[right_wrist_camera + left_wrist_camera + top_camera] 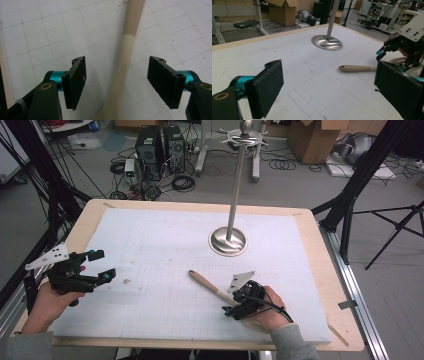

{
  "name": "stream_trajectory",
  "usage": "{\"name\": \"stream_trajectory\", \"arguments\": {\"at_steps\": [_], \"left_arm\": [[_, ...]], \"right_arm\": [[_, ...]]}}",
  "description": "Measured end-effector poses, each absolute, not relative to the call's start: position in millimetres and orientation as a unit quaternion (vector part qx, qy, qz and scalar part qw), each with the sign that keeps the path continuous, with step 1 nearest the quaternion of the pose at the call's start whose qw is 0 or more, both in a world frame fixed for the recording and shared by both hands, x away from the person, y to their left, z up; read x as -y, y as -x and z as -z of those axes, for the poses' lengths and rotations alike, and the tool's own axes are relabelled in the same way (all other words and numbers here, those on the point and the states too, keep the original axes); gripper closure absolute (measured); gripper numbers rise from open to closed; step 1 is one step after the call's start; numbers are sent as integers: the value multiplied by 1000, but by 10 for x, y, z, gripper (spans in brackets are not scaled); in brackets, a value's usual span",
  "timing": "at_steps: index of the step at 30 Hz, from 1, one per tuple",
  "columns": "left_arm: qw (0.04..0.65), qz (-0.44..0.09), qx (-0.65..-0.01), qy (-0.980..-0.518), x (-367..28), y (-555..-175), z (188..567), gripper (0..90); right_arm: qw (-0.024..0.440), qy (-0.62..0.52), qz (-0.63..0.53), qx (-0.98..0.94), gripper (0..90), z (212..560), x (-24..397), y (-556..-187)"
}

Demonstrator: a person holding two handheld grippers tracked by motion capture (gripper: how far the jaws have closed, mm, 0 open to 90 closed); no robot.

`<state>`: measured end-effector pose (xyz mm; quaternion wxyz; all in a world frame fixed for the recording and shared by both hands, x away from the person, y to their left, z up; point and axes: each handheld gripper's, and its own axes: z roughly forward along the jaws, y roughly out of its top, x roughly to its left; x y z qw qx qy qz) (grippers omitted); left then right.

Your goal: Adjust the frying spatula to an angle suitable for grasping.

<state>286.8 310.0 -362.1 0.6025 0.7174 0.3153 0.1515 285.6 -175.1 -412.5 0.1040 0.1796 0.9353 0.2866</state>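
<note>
Both jaws of our right gripper (117,82) stand apart, one on each side of the beige spoon (125,65), and the pads do not press it. We judge that the spoon is already put down on the white mat (150,250), in front of the steel stand (228,240), so what remains is only to lift this gripper away. Our left gripper (102,265) is also released, holding nothing, near the left edge of the mat. From the left gripper view we see the whole handle of the spoon lying flat, while the right gripper view gives us the free space between pads and handle.
</note>
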Motion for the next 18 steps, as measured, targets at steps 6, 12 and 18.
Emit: {"name": "stream_trajectory", "arguments": {"at_steps": [6,12,18], "left_arm": [[603,-148,-316,-717,-3108,-2883,3639,92],[604,-150,-315,-716,-3112,-2875,3626,92],[602,-150,-317,-718,-3106,-2872,3635,92]], "right_arm": [[103,-194,-273,-937,345,4158,1740,-2887],[104,-197,-255,-941,413,4192,1731,-2886],[102,-194,-251,-943,476,4198,1727,-2884]]}}
